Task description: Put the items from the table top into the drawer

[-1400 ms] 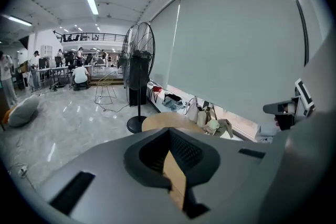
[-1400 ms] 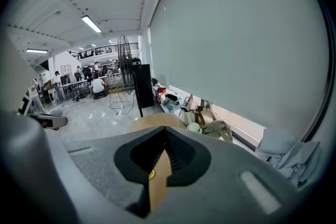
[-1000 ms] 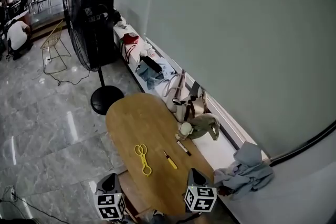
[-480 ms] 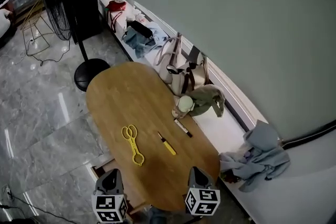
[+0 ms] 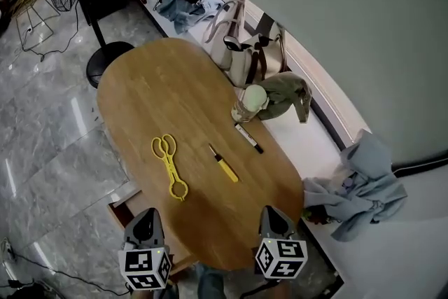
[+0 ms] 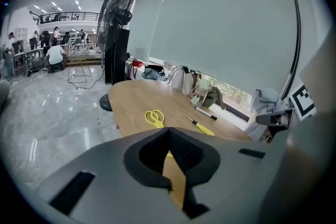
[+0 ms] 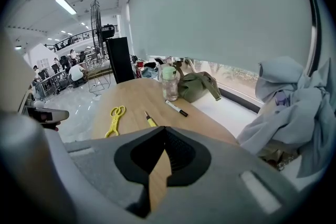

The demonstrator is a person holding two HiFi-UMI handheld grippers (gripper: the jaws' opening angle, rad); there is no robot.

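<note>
Both tools sat low at the near end of the oval wooden worktop [image 5: 161, 87], neither touching anything.

Left tool [image 5: 143, 220]: jaws together, nothing between them, per the left gripper view [image 6: 170, 160].
Right tool [image 5: 274, 215]: jaws fully together, empty, per the right gripper view [image 7: 160, 160].

All items were on the worktop, none in the drawer:
- yellow plastic scissor-style tongs [image 5: 169, 166], left of centre, handles pointing to the far end
- slim yellow stick with a dark tip [image 5: 224, 164], just right of the tongs, apart from them
- black-and-white marker pen [image 5: 248, 138], further right, near the worktop's right edge
- clear bottle with a pale green lid [image 5: 248, 103], upright at the right edge, just beyond the marker

A wooden drawer [image 5: 122, 203] stuck out from under the worktop's near-left edge, just ahead of the left tool. Couldn't see its contents.

Off the worktop: olive green bag [image 5: 283, 94] beside the bottle on the white ledge [image 5: 308, 143], and a blue-grey cloth heap [image 5: 360, 185] further along the ledge, to the right of the right tool. Grey marble floor [image 5: 42, 150] to the left.
</note>
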